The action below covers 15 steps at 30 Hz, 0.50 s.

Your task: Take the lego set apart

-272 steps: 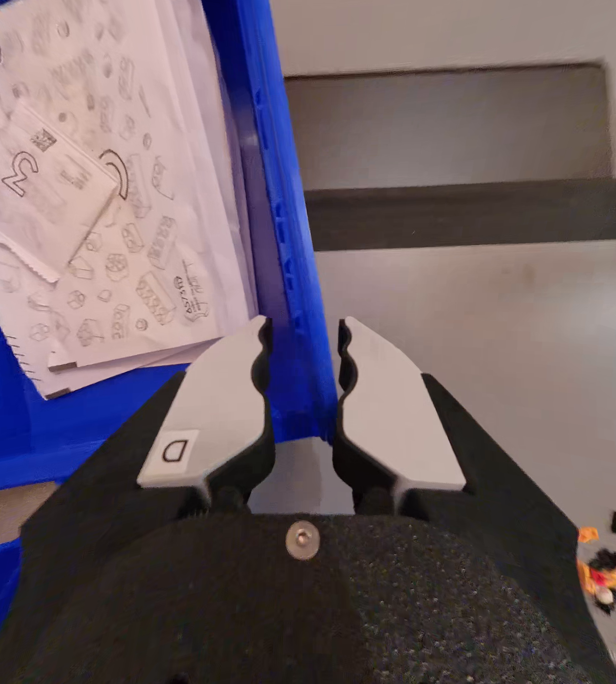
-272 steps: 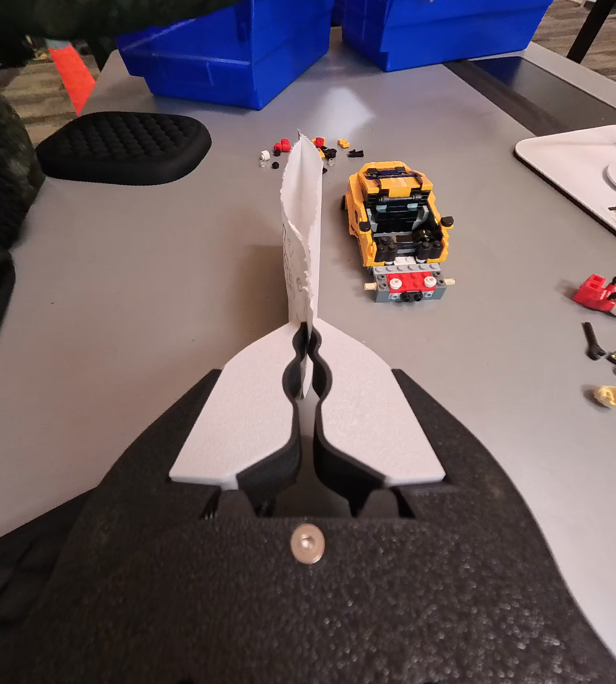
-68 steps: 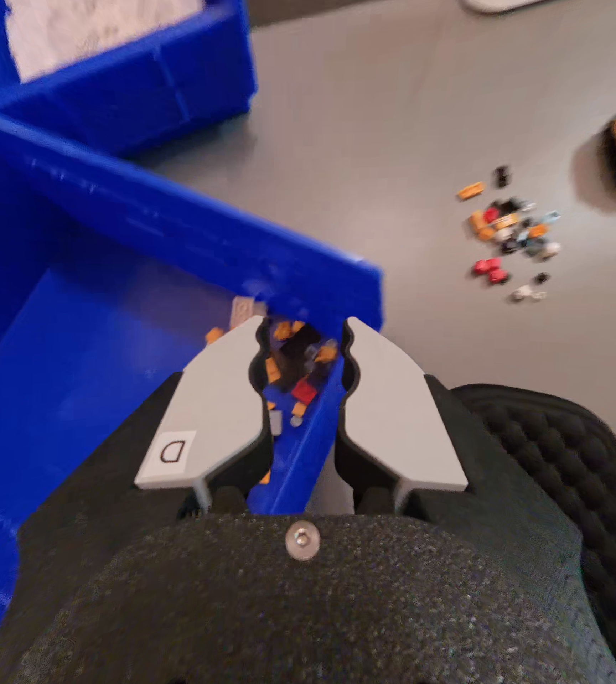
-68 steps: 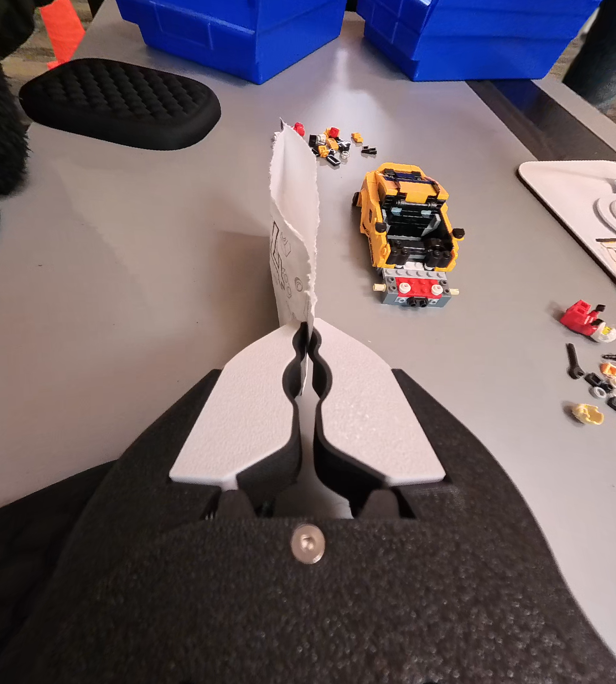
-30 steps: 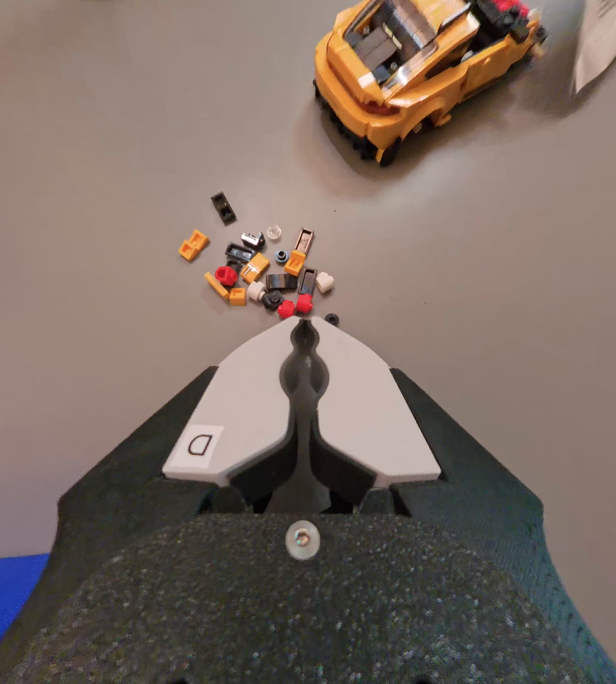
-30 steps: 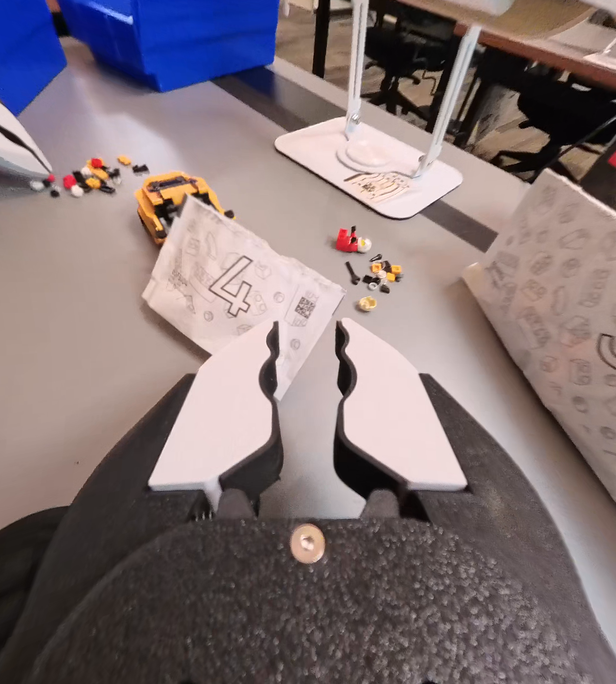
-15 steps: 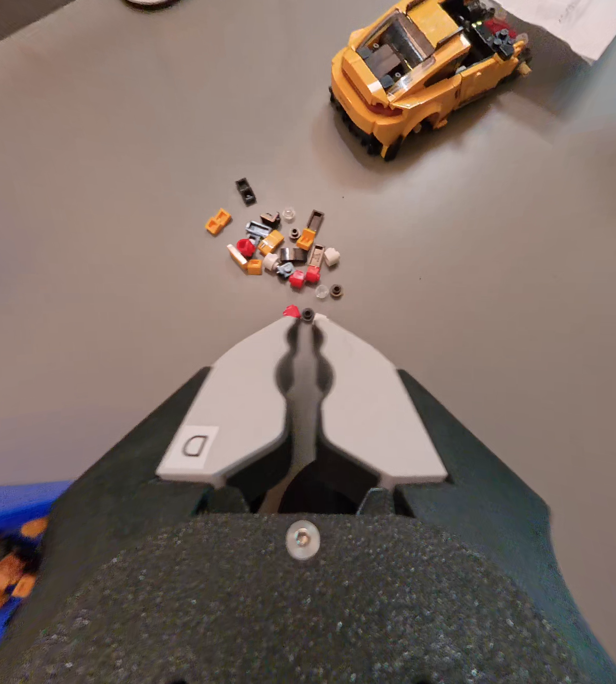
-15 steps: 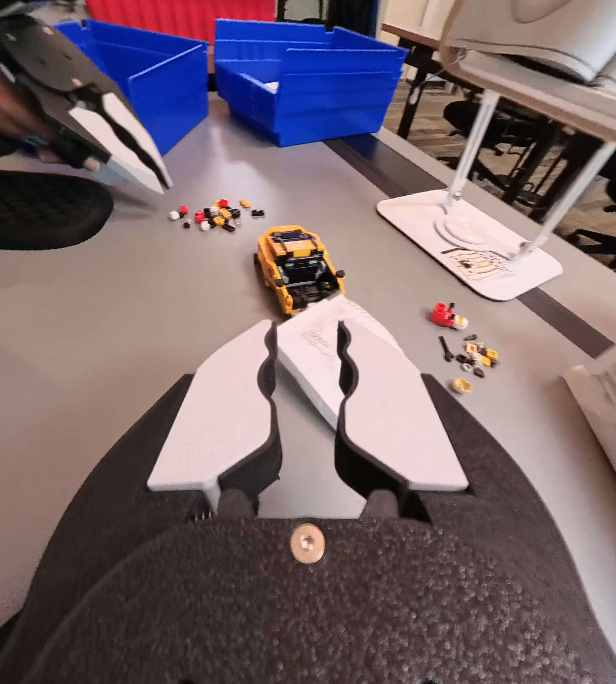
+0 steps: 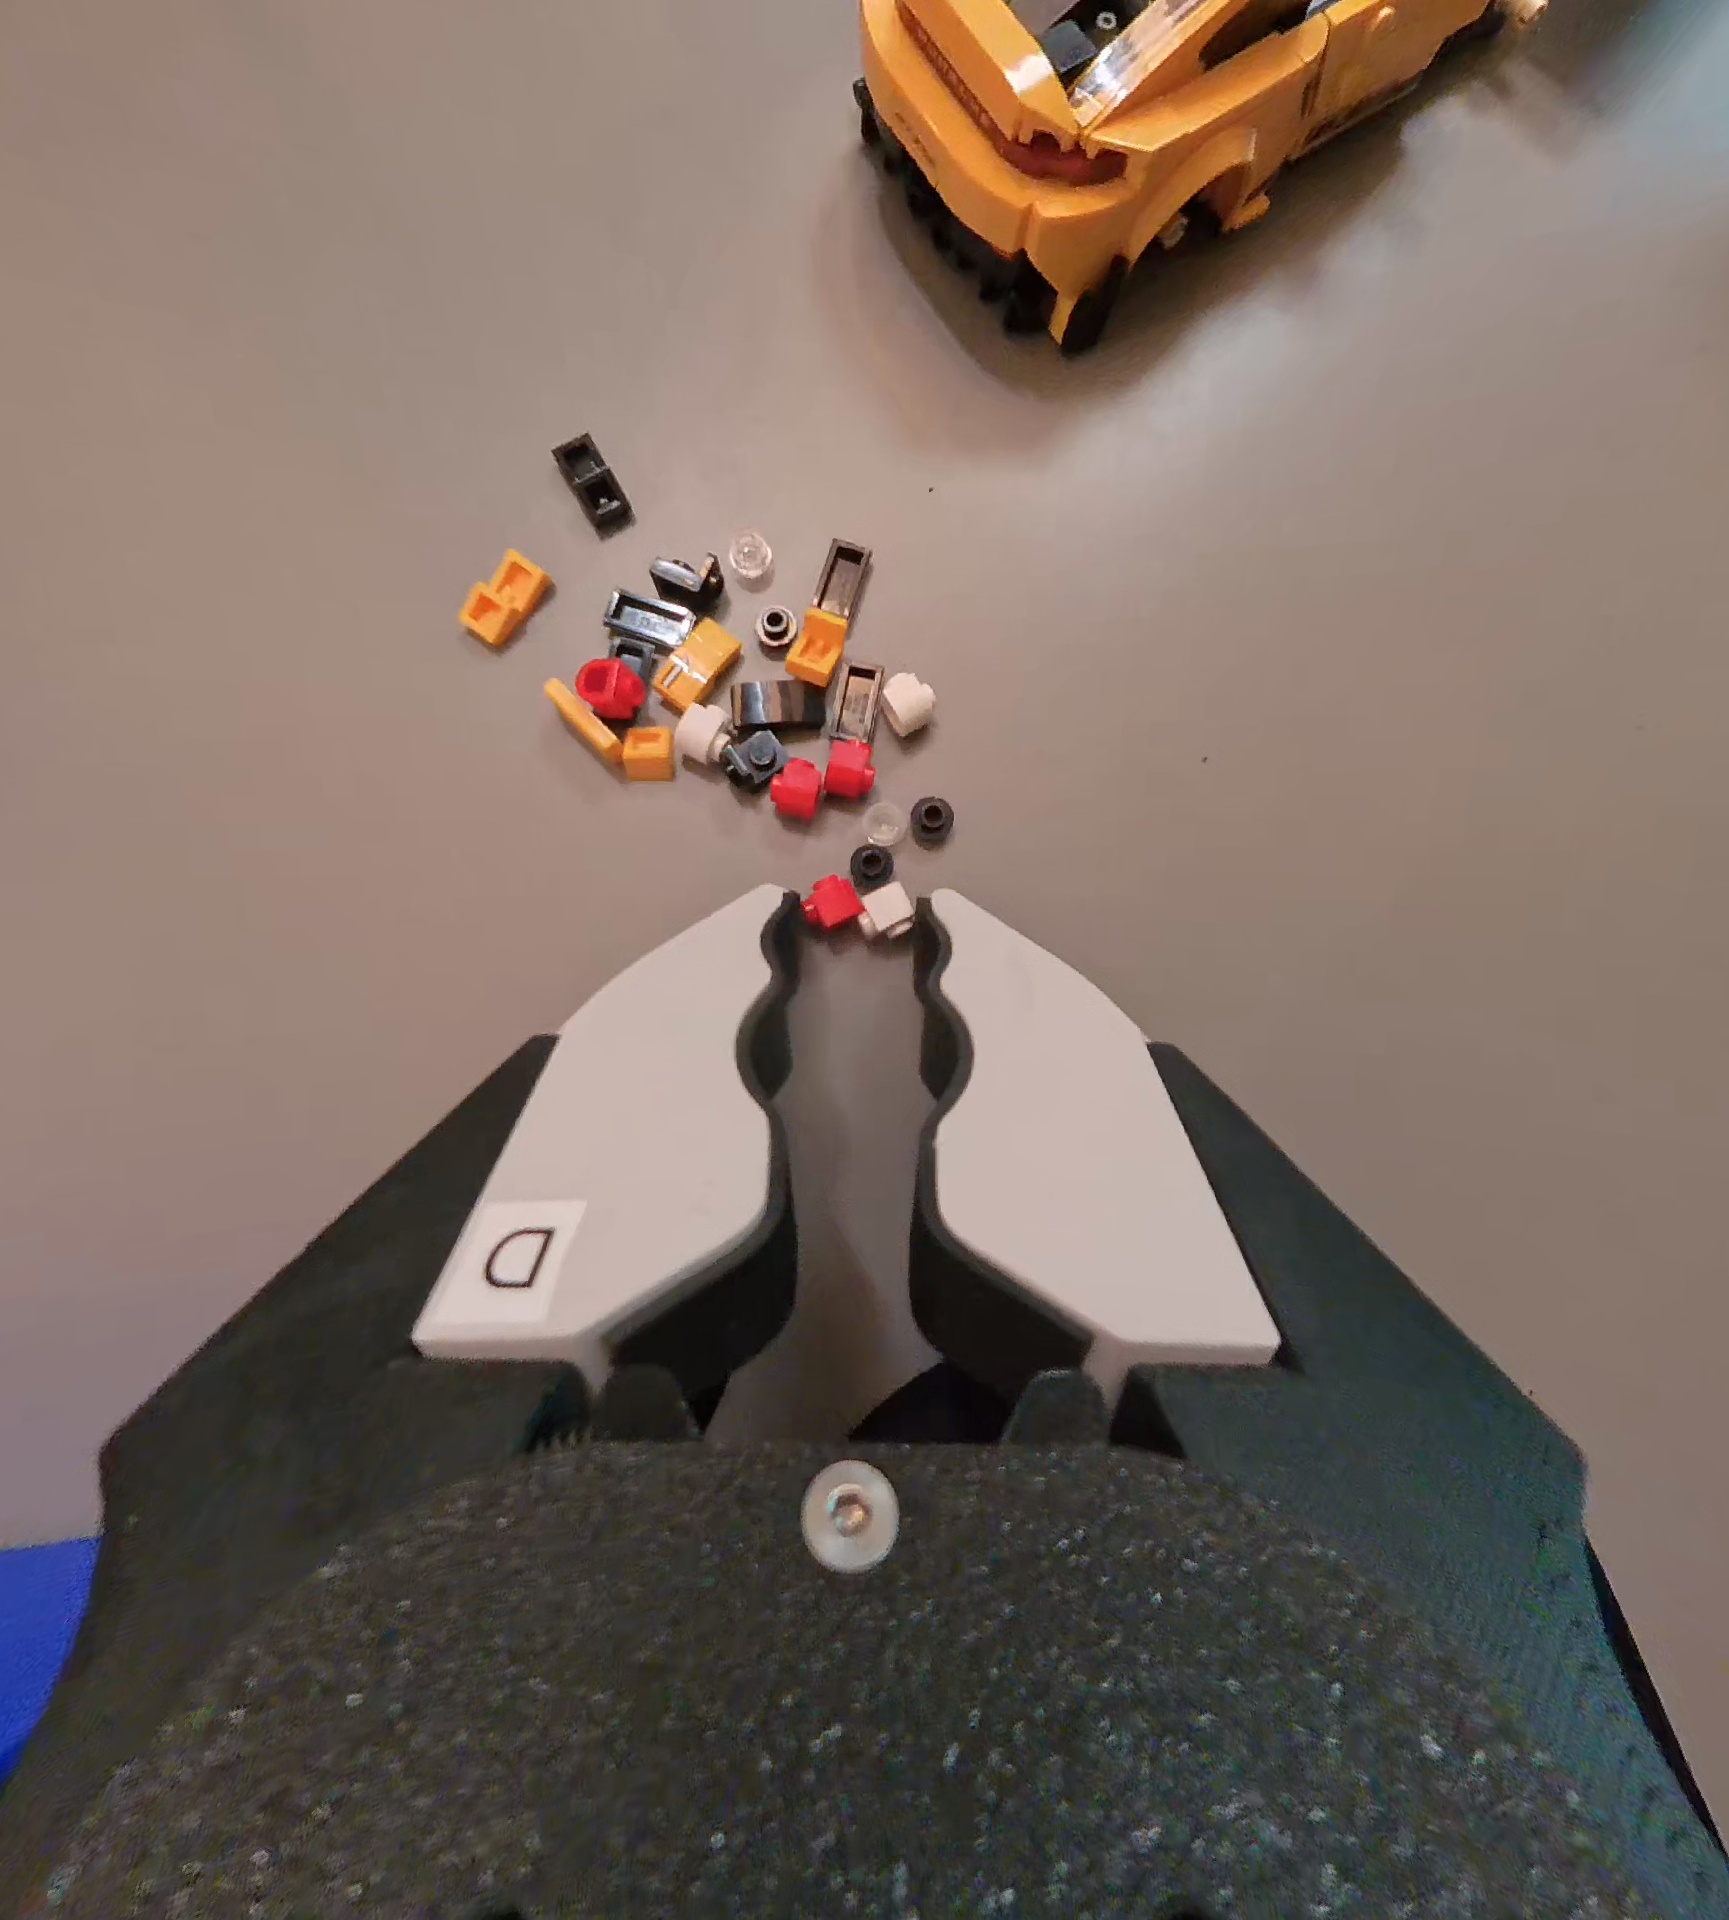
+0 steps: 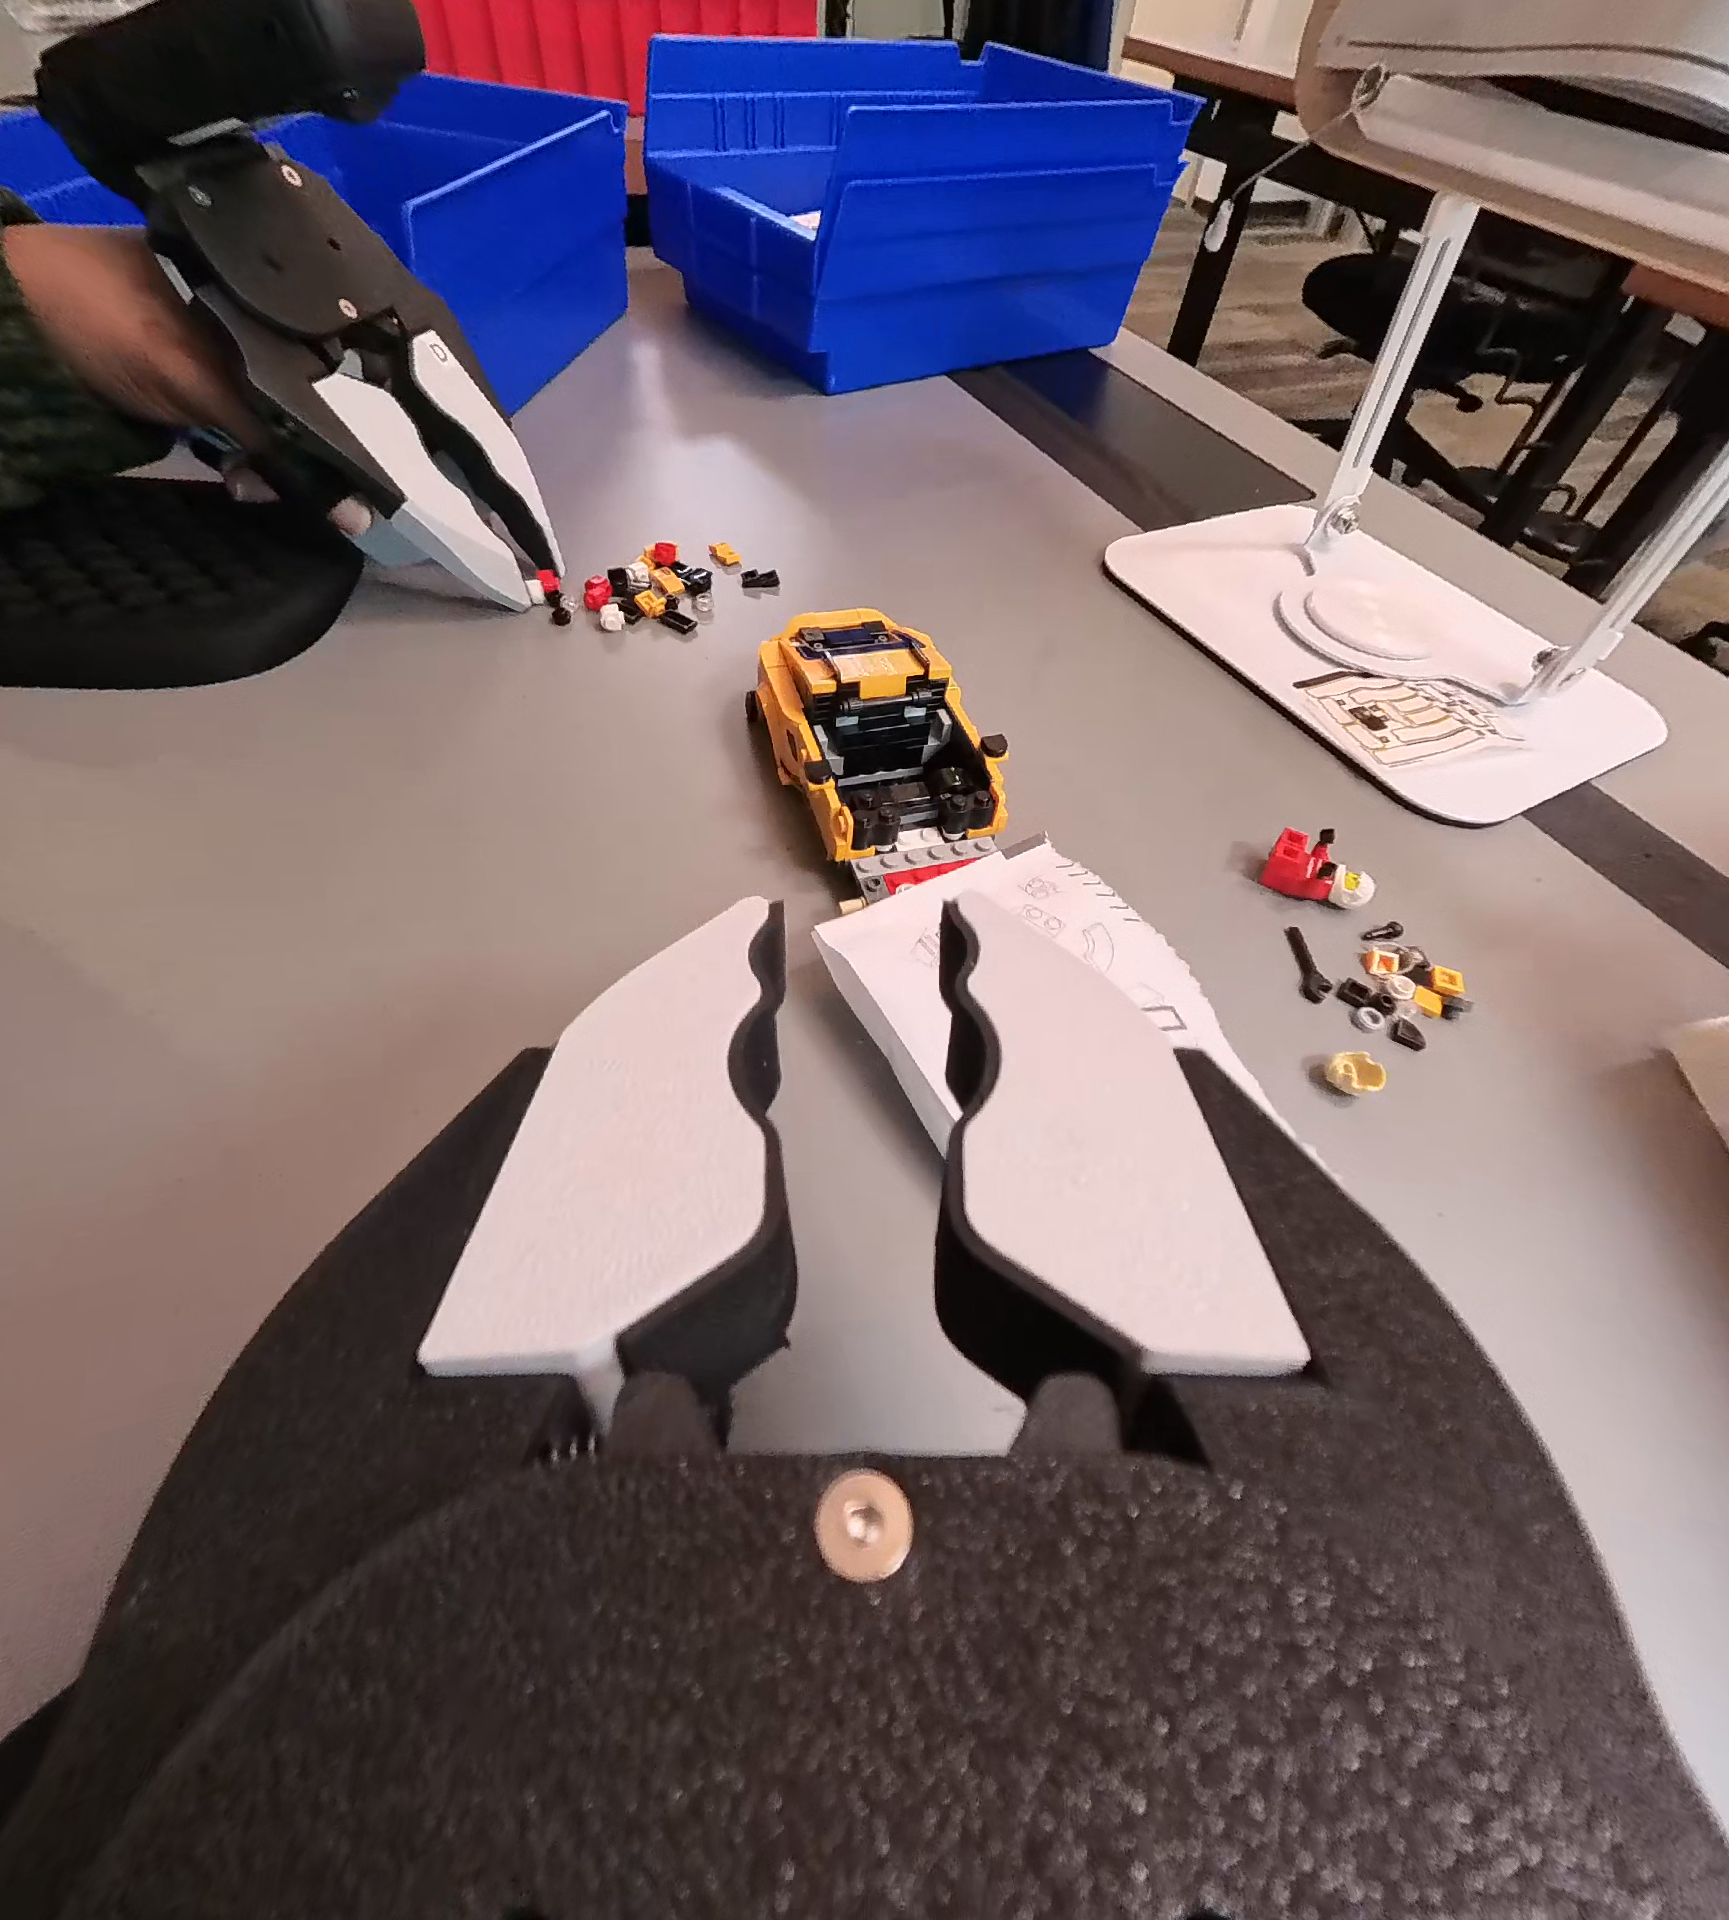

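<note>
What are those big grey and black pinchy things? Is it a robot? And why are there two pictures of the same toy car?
It is no robot. A person holds two pinching tools, one in each hand, and each carries a camera looking out along its two fingers, so you get two pictures.

One picture comes from the left gripper. Its fingers are open, tips down at a small red piece and a white piece at the edge of a pile of loose lego pieces.

The other comes from the right gripper. It is open and empty, above a white paper bag lying on the grey table. Ahead stands the half-dismantled yellow lego car, with blue bins behind it. The left gripper also shows there, far left.
</note>
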Each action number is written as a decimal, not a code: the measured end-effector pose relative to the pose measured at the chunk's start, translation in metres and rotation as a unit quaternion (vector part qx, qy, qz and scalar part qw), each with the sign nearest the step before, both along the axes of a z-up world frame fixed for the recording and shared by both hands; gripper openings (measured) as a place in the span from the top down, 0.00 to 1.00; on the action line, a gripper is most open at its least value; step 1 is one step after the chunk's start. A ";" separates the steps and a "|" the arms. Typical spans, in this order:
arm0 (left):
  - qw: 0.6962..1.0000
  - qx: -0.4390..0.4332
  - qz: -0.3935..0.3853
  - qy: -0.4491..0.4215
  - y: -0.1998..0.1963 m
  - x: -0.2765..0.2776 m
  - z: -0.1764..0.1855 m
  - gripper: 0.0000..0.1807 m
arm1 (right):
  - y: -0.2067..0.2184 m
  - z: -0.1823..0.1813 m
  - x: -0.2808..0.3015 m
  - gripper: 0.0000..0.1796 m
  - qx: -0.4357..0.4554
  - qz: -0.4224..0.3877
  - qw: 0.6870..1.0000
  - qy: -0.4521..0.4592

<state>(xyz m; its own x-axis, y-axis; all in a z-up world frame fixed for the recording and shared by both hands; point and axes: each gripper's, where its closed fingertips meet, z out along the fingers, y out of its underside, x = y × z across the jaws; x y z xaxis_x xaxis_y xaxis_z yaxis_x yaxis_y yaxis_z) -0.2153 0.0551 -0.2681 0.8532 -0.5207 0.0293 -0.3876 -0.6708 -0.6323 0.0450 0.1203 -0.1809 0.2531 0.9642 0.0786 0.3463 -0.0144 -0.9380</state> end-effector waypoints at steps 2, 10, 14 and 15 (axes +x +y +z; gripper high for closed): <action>1.000 0.001 0.000 -0.001 0.001 0.001 0.000 0.89 | 0.000 -0.001 0.000 0.84 -0.002 0.000 1.000 0.000; 1.000 0.006 -0.003 0.001 0.000 0.001 0.000 0.89 | 0.003 -0.006 0.001 0.84 -0.009 -0.001 1.000 -0.001; 0.999 0.030 -0.002 -0.010 0.000 0.002 0.013 0.98 | 0.005 -0.008 0.003 0.84 -0.008 -0.006 1.000 -0.004; 0.999 0.039 -0.001 -0.015 -0.001 0.003 0.019 0.98 | 0.005 -0.008 0.004 0.84 -0.009 -0.008 1.000 -0.004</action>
<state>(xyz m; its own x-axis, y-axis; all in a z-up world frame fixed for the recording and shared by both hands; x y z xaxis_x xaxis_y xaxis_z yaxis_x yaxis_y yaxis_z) -0.2125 0.0543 -0.2489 0.8515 -0.5242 0.0135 -0.3695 -0.6180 -0.6939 0.0487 0.1257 -0.1886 0.2676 0.9614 0.0643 0.3533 -0.0358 -0.9348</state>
